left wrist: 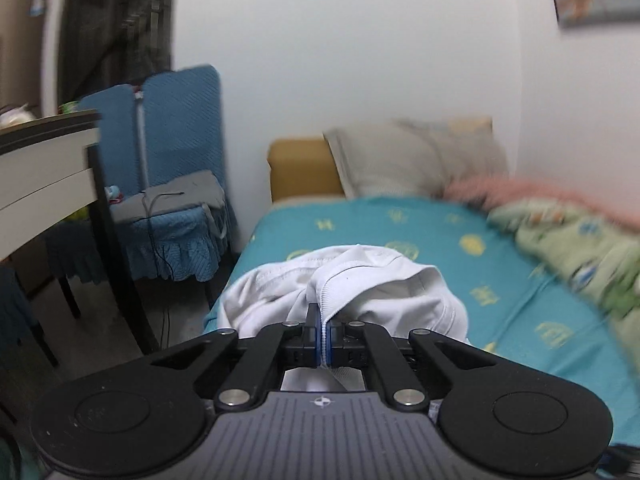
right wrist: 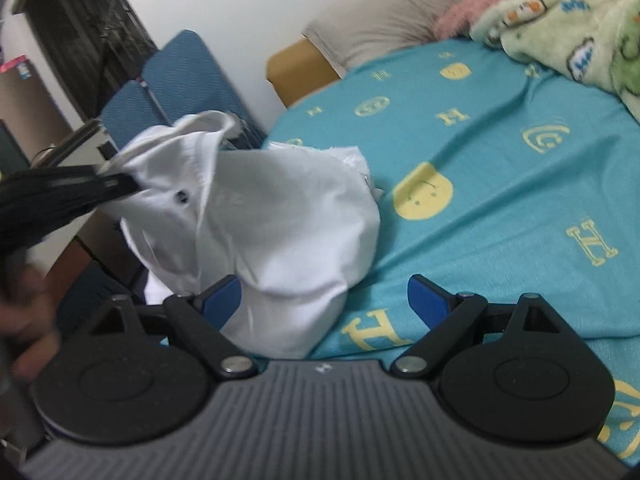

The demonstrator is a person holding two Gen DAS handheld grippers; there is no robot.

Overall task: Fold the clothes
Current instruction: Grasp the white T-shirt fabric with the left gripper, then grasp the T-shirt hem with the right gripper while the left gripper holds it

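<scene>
The left tongs [left wrist: 324, 338] are clamped tight on a ribbed hem or collar edge of the white garment [left wrist: 344, 292], the blue pads pinching the cloth between them. From the right wrist view these tongs come in from the left and lift a corner of the garment off the bed, so the cloth hangs in a crumpled bundle with a dark button showing.

The right tongs [right wrist: 324, 300] stand wide apart and hold nothing. The lower bulge of the white garment sits between their blue pads [right wrist: 222, 294], close against the left pad, while the right pad is clear of it over the teal bedsheet [right wrist: 500, 152].

Folding looks barely begun: the garment is bunched, not spread flat, and no fold is visible. It probably needs a second grip and spreading on the sheet first.

Beyond lie a green patterned blanket [right wrist: 568, 32], a grey pillow [left wrist: 416, 160] and a blue chair [left wrist: 172, 184] beside the bed.
</scene>
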